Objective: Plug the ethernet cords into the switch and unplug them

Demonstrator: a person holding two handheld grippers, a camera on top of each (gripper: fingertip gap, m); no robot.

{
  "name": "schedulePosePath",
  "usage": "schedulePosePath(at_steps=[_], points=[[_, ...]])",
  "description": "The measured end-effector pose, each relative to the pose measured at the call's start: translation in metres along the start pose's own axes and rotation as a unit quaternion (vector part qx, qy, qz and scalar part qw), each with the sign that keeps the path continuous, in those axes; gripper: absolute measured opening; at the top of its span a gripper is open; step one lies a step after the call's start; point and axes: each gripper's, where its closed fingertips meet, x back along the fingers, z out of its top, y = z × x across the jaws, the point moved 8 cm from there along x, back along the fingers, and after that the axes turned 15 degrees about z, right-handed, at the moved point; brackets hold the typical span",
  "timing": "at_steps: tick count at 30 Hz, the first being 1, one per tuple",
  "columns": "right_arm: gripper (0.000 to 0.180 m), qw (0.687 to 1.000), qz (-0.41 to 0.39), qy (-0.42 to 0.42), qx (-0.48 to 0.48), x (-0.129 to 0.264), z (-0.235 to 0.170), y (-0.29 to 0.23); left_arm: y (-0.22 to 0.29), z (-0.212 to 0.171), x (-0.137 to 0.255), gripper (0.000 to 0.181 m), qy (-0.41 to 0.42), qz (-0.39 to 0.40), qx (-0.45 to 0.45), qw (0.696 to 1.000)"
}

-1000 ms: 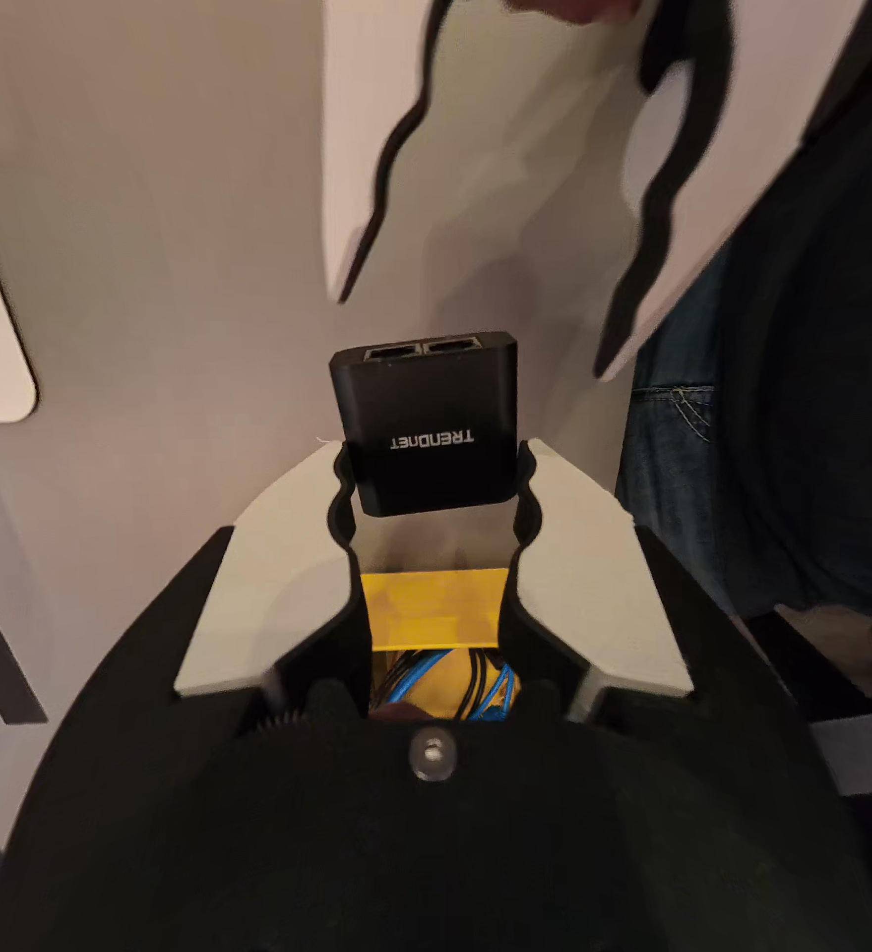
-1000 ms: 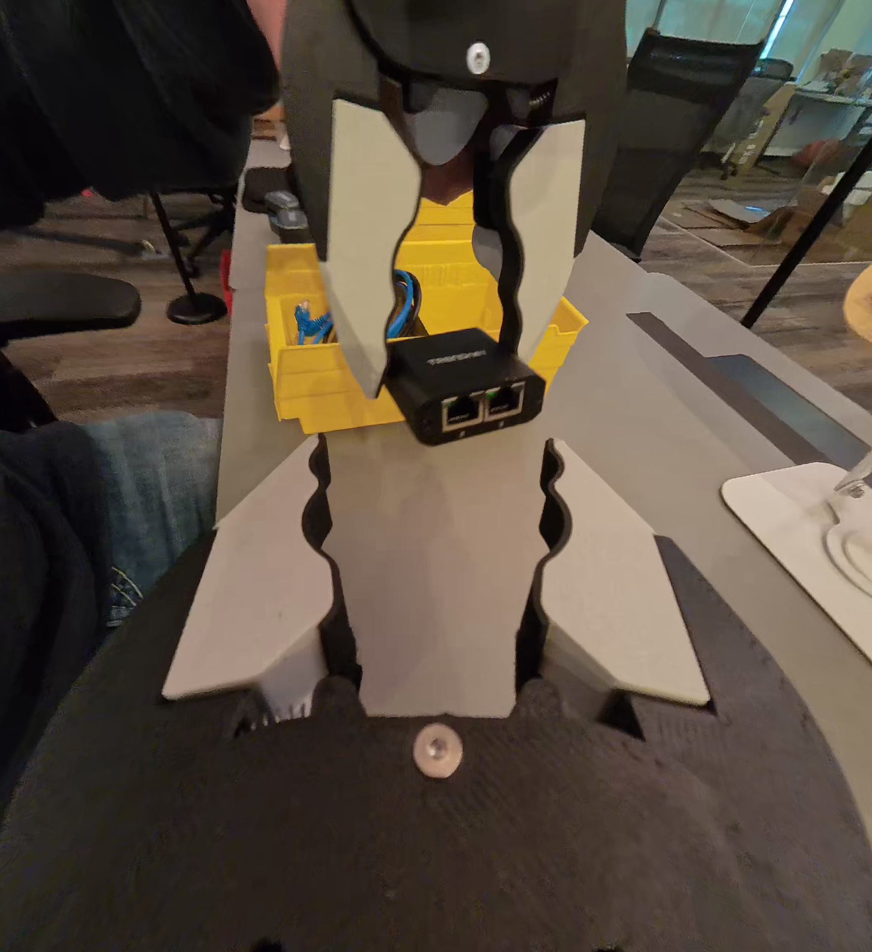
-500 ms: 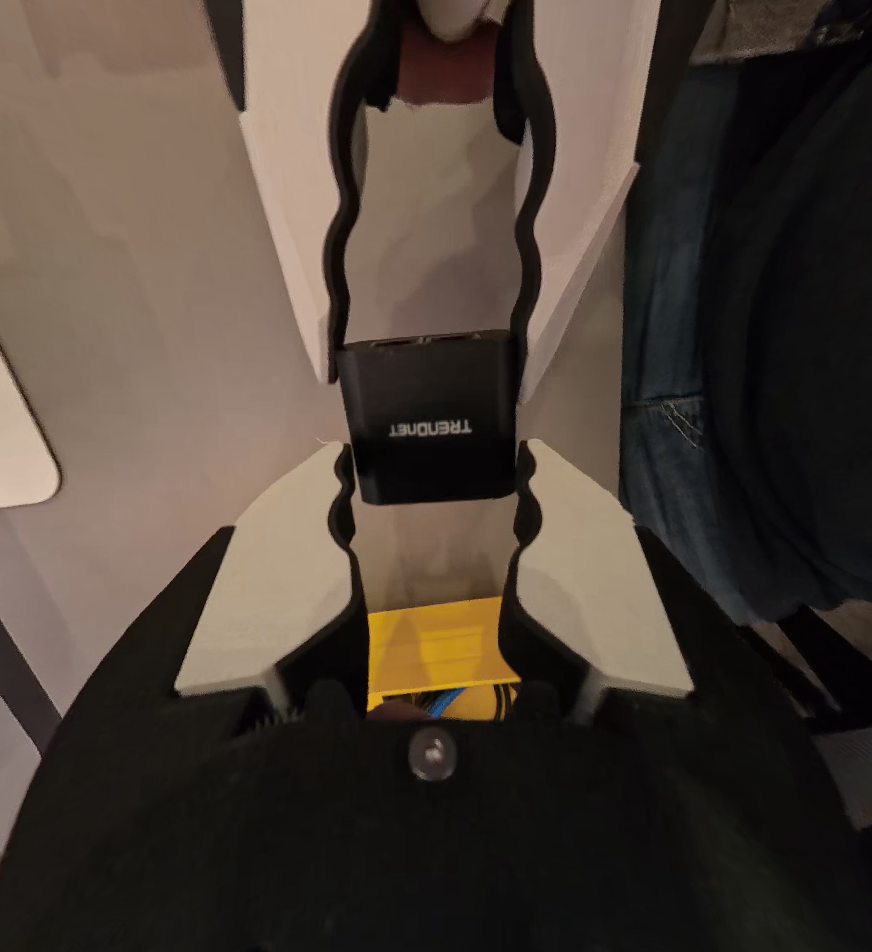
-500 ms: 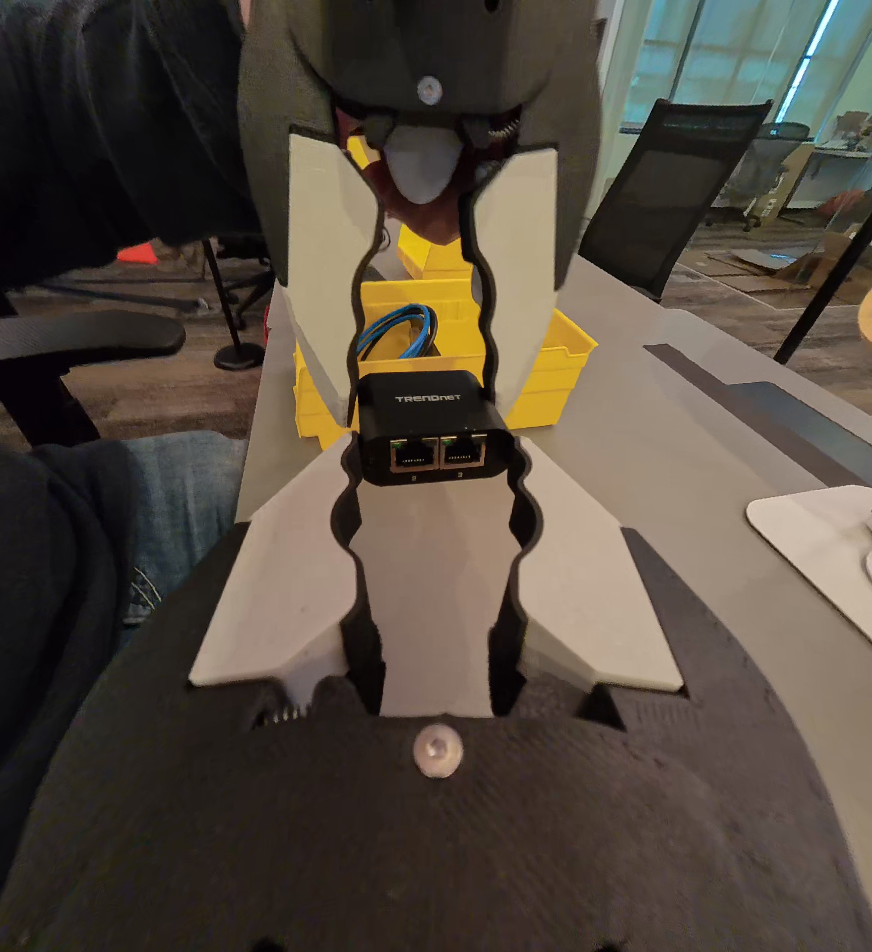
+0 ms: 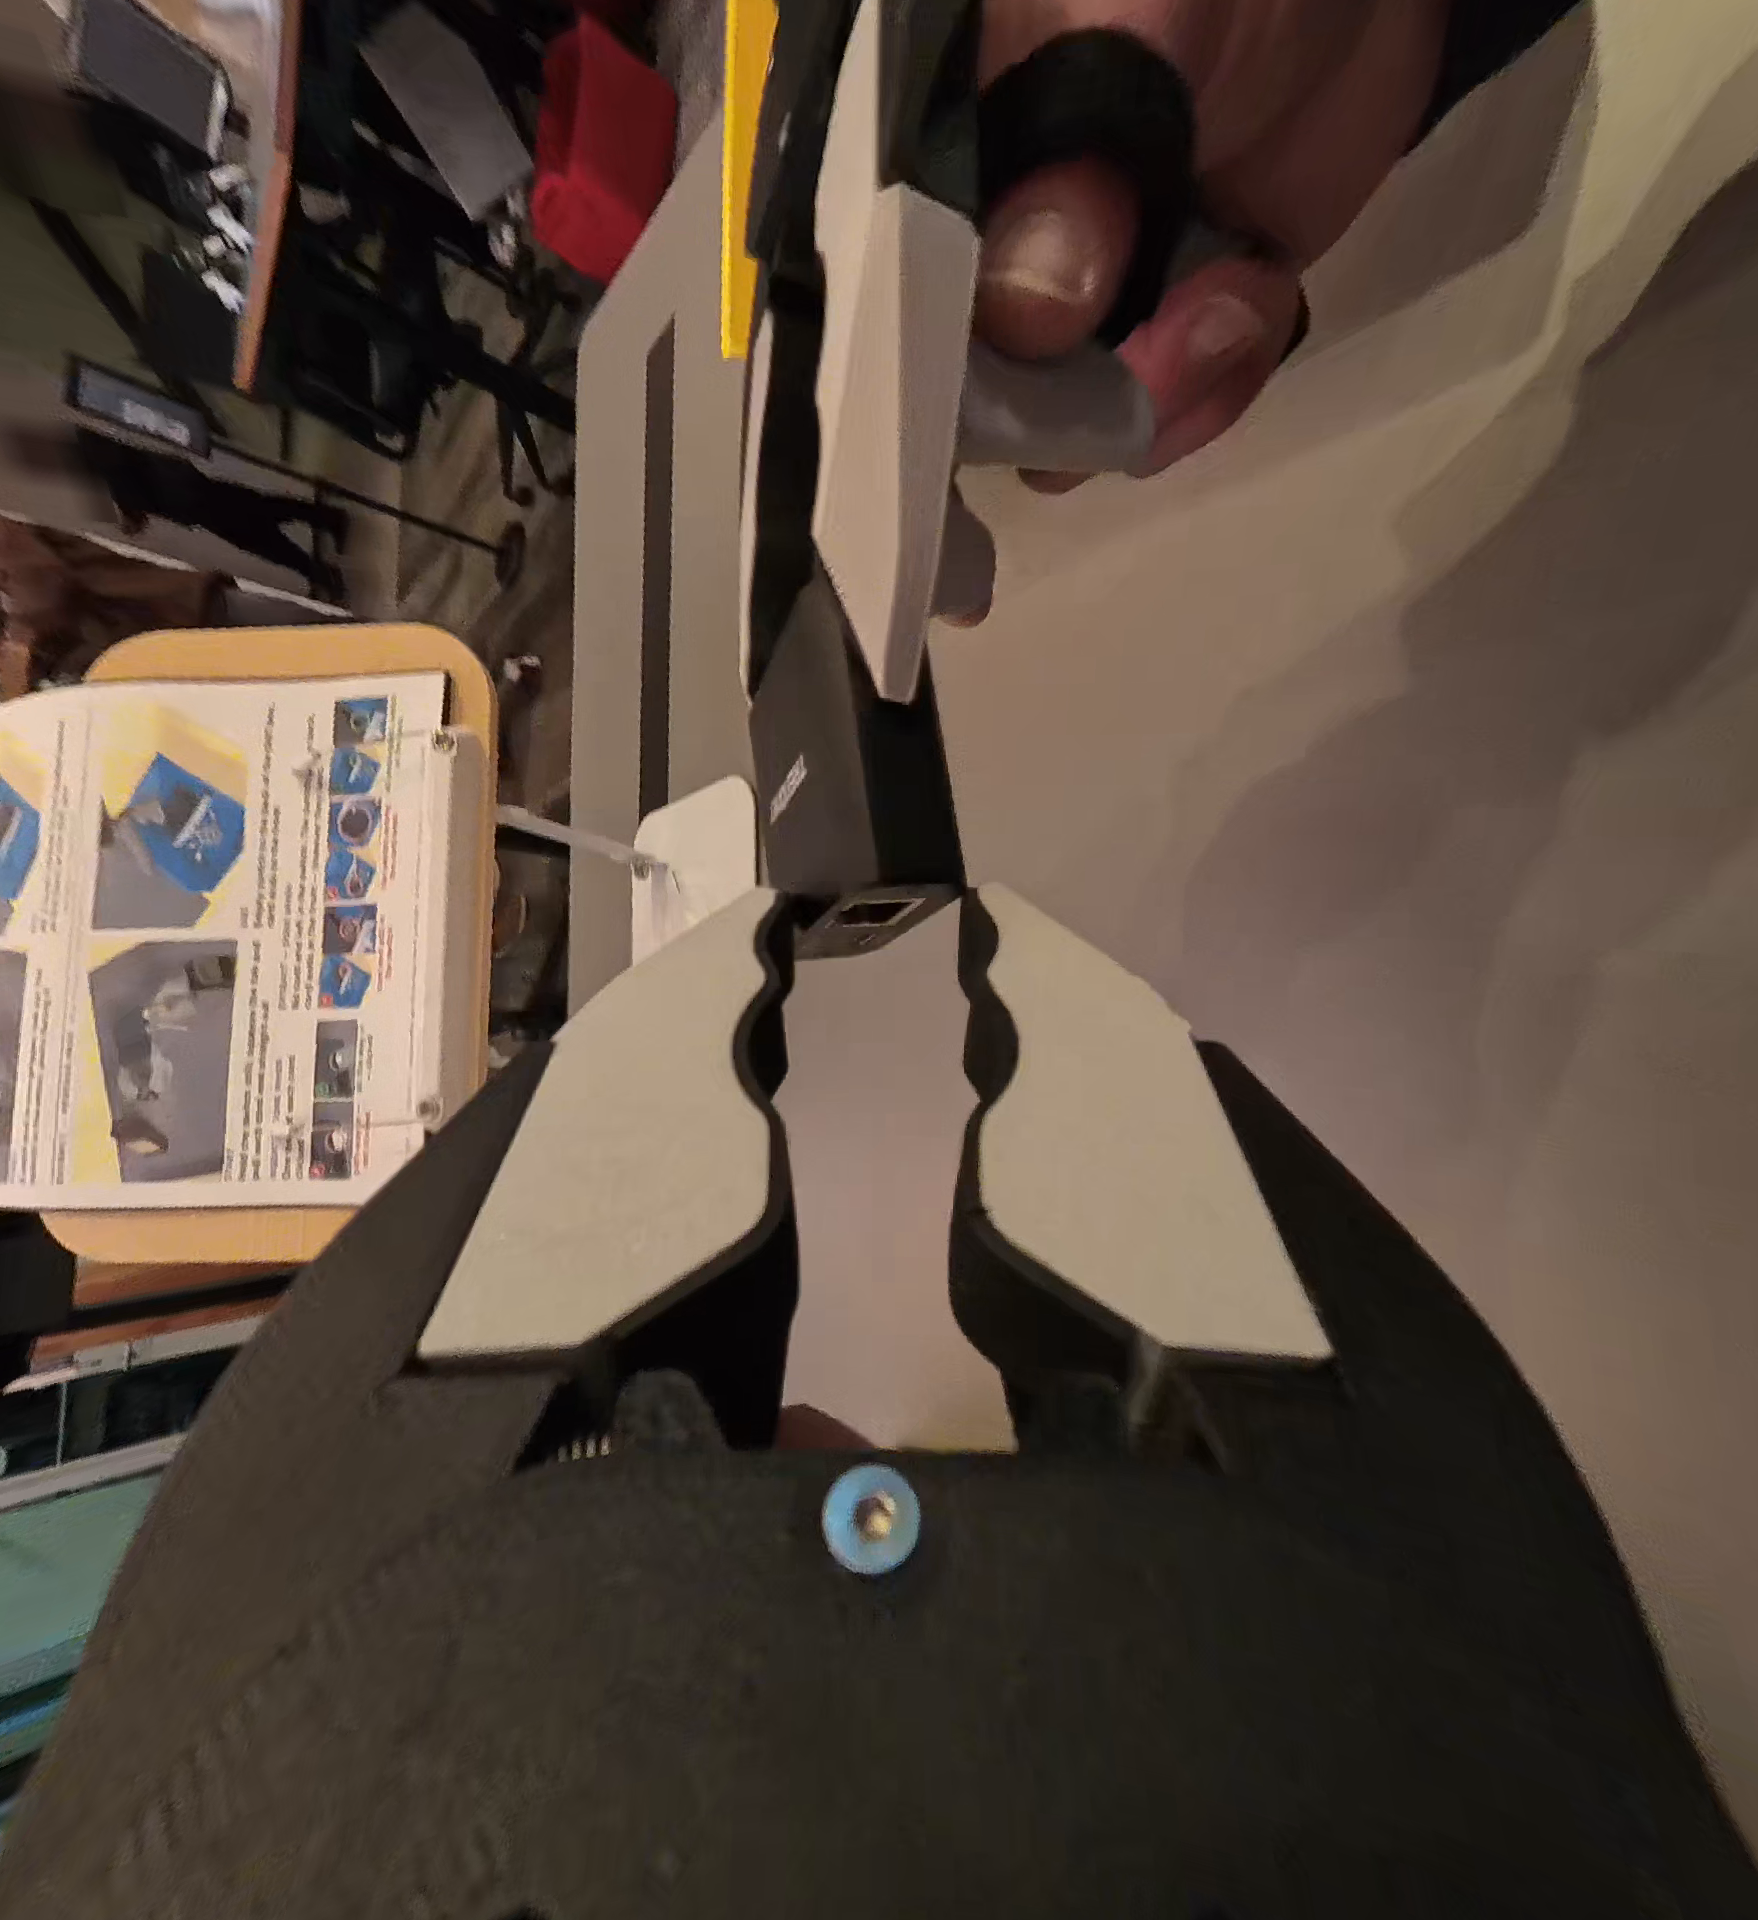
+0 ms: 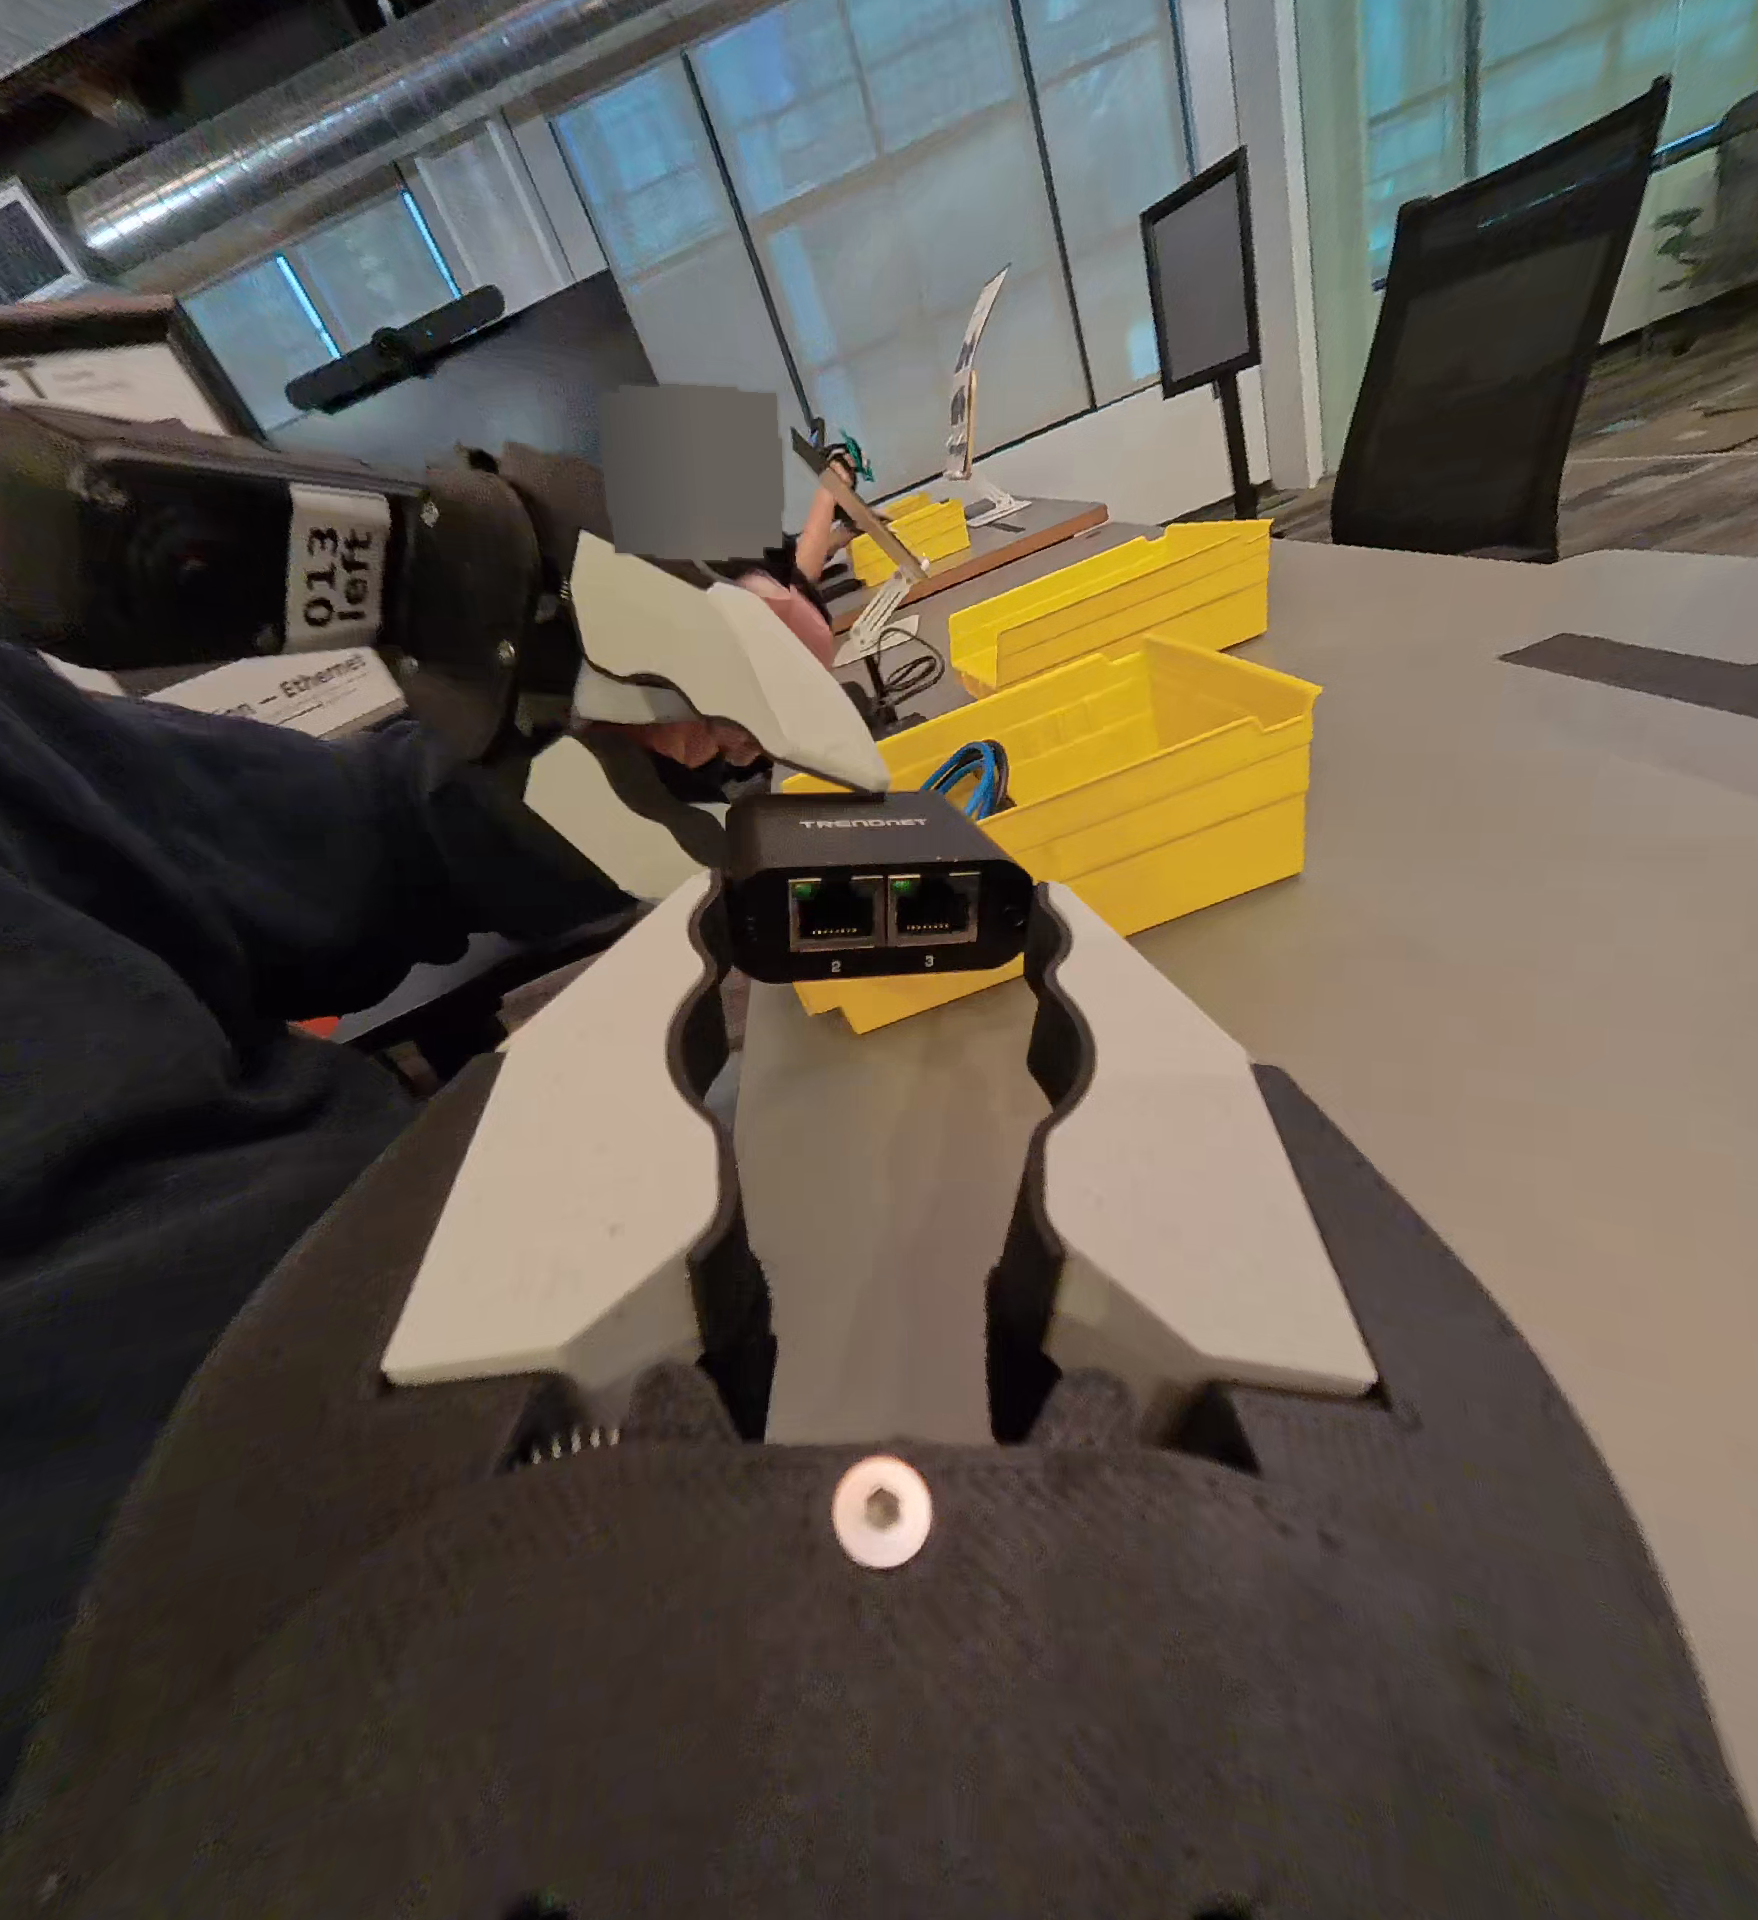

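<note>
My right gripper (image 6: 875,920) is clamped on the switch (image 6: 854,844), one finger on each short side, with the two-port face turned straight back at my camera and the box held clear above the grey table (image 6: 1477,935). My left gripper (image 5: 870,925) comes in from ten o'clock in the right view. It pinches the far end of the same box across its thin dimension, upper finger on the lid, and a single port shows between its tips. Both tools are therefore gripping the switch together. The blue ethernet cords (image 6: 974,771) are untouched, coiled in the nearer yellow bin (image 6: 1166,831) at one o'clock beyond the switch. As I judge it, this is a regrip so that one hand keeps the box and the other goes for a cord. To do it well, I should let only one grip go, and slowly. The hold I keep must stay off the port openings and square to the box, so it won't twist when a plug is pushed in.
</note>
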Motion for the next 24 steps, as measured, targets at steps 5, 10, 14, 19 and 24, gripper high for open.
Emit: schedulePosePath(at_steps=[5,10,14,19,24], points=[[0.056,1.000,0.001,0.004,0.002,0.005,0.002,-0.004,0.001,0.003,0.001,0.038,0.027,0.047,-0.021,0.998],[0.056,1.000,0.018,0.023,-0.011,0.002,0.000,-0.007,0.007,0.007,0.000,0.059,0.051,0.055,-0.008,0.997],[0.056,0.999,0.038,0.018,-0.020,-0.004,-0.004,-0.010,0.013,0.012,-0.002,0.026,0.059,0.072,-0.037,0.995],[0.068,0.998,0.062,-0.002,-0.030,-0.011,-0.001,-0.015,0.018,0.019,0.001,0.024,0.092,0.072,-0.071,0.991],[0.062,0.995,0.092,-0.006,-0.047,-0.020,-0.001,-0.016,0.017,0.024,0.002,0.024,0.102,0.085,-0.074,0.988]])
